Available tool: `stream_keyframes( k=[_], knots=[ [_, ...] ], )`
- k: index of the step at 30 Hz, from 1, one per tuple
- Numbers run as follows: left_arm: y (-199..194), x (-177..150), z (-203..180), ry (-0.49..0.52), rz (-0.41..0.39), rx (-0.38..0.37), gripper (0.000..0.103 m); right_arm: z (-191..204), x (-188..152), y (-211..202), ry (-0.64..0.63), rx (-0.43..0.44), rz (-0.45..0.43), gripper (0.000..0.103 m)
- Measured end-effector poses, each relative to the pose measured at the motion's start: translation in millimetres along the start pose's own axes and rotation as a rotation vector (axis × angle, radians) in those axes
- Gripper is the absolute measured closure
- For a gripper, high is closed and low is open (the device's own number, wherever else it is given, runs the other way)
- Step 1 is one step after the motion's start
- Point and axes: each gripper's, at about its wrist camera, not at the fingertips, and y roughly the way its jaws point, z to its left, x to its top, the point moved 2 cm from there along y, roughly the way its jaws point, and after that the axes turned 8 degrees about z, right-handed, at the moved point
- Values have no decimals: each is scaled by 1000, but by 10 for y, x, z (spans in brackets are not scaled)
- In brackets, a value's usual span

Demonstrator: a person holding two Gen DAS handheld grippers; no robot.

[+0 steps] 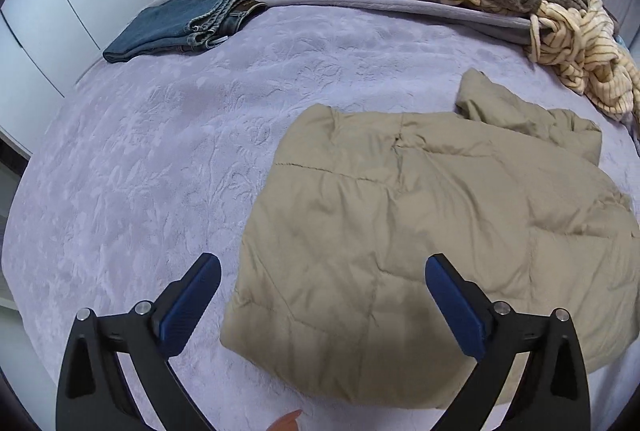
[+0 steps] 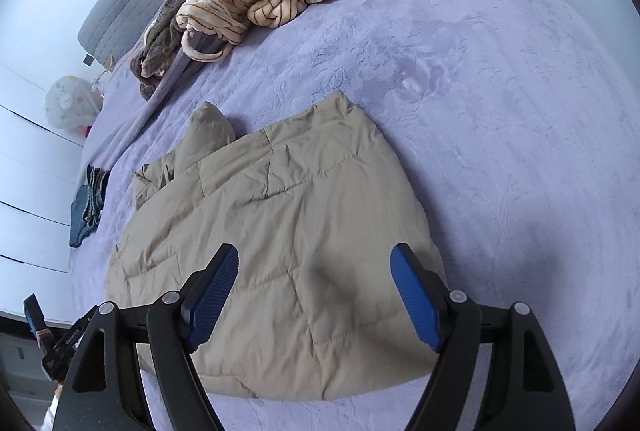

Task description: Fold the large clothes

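Currently, a tan quilted jacket (image 1: 420, 231) is seen lying folded on a lilac bed (image 1: 140, 171), filling the lower right of the left wrist view and the centre of the right wrist view. One loose part, probably a sleeve or hood (image 1: 520, 111), sticks out at its upper right. Both the left gripper (image 1: 323, 269) and the right gripper (image 2: 315, 257) are held above the jacket with jaws spread wide and nothing between them.

The jacket is judged to be puffy, soft and light, with a smooth shell that may slip and spring back when pressed. A hold is best taken at a stitched edge or corner, pinching all layers together.

Folded jeans (image 1: 184, 23) are seen at upper left, and a heap of striped and brown clothes (image 1: 560, 31) at upper right.
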Motion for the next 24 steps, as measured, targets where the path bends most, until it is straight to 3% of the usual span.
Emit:
stream_keyframes(
  k=[5, 10, 11, 12, 15, 19, 24],
  knots=[
    [-142, -181, -90, 16, 17, -51, 1, -108, -241, -137, 33, 23, -4, 16],
    [-152, -395, -130, 24, 49, -52, 1, -170, -421, -195, 45, 35, -5, 15],
    [-148, -447, -134, 25, 60, -53, 1, -177, -462, -201, 50, 50, -2, 13],
    [-145, -495, -135, 26, 70, -54, 1, -187, -493, -205, 56, 65, 1, 0],
    [-144, -642, -128, 24, 96, -71, 1, -219, -603, -210, 93, 98, 4, 0],
    [-77, -791, -84, 0, 140, -96, 1, -259, -733, -136, 128, 121, 41, 0],
    [117, -893, 7, -49, 224, -140, 1, -308, -888, 143, 181, 154, 162, 0]
  ],
)
